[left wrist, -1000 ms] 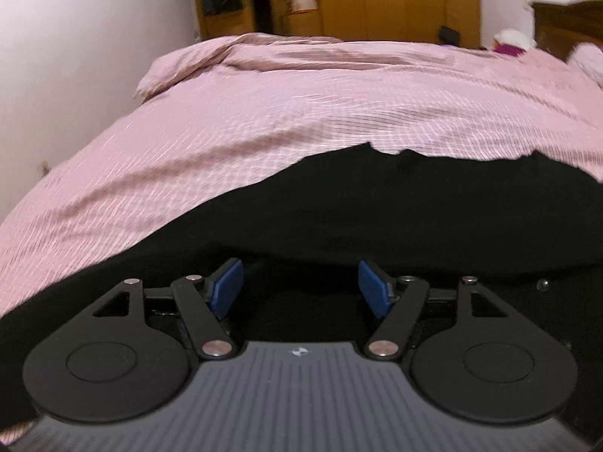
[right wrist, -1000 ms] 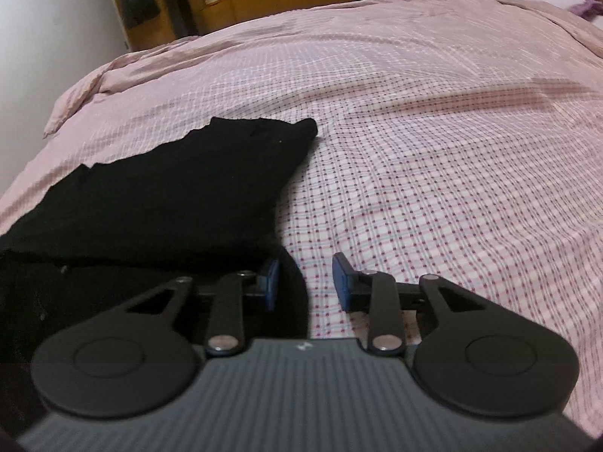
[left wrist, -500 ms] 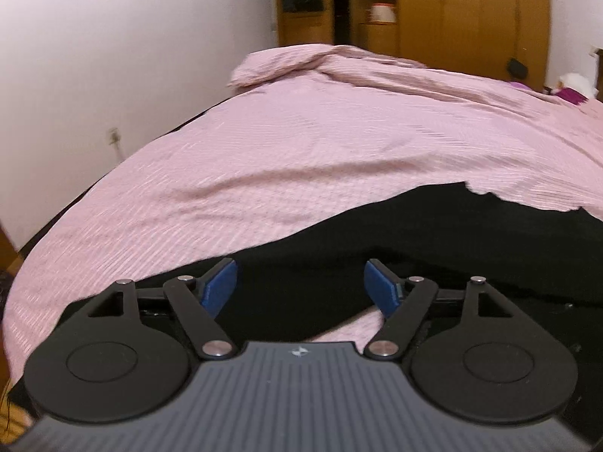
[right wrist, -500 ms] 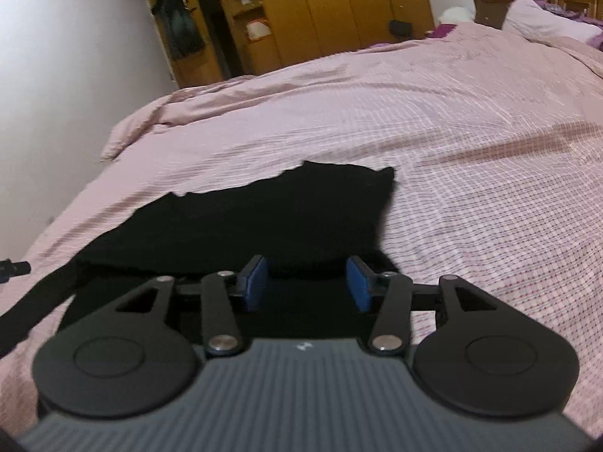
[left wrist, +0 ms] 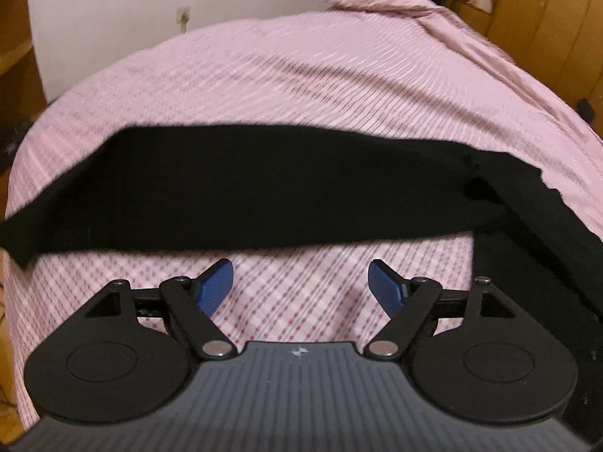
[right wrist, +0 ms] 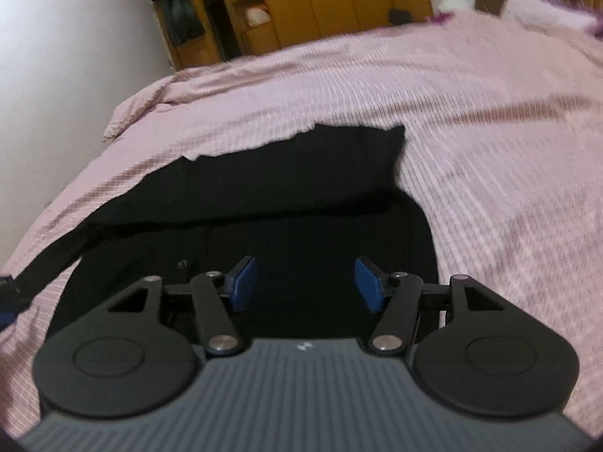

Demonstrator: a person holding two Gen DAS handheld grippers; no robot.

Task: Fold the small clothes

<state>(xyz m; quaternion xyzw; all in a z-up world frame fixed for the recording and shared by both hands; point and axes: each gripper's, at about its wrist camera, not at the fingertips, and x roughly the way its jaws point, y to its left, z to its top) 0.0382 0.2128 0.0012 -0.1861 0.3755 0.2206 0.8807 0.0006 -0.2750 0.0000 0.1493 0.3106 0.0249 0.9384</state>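
**Black garment on a checked bedspread, both grippers empty**

The black garment (left wrist: 264,192) lies flat on the pink checked bedspread (left wrist: 301,75). In the left wrist view it runs as a dark band across the frame, ahead of the left gripper (left wrist: 299,286); its right part passes out of the picture at the lower right. Its matte fabric shows almost no folds or seams, and motion blur softens the weave. Left gripper: blue pads spread wide, having just been opening, with only bedspread between them. Right gripper (right wrist: 305,282): jaws moderately wide, likewise just been opening, hovering above the garment with nothing pinched. In the right wrist view a narrow strap-like strip (right wrist: 52,263) trails left to the frame edge. Open bedspread extends to the right and beyond the garment's ragged far edge. A wooden wardrobe (right wrist: 339,3) stands behind.
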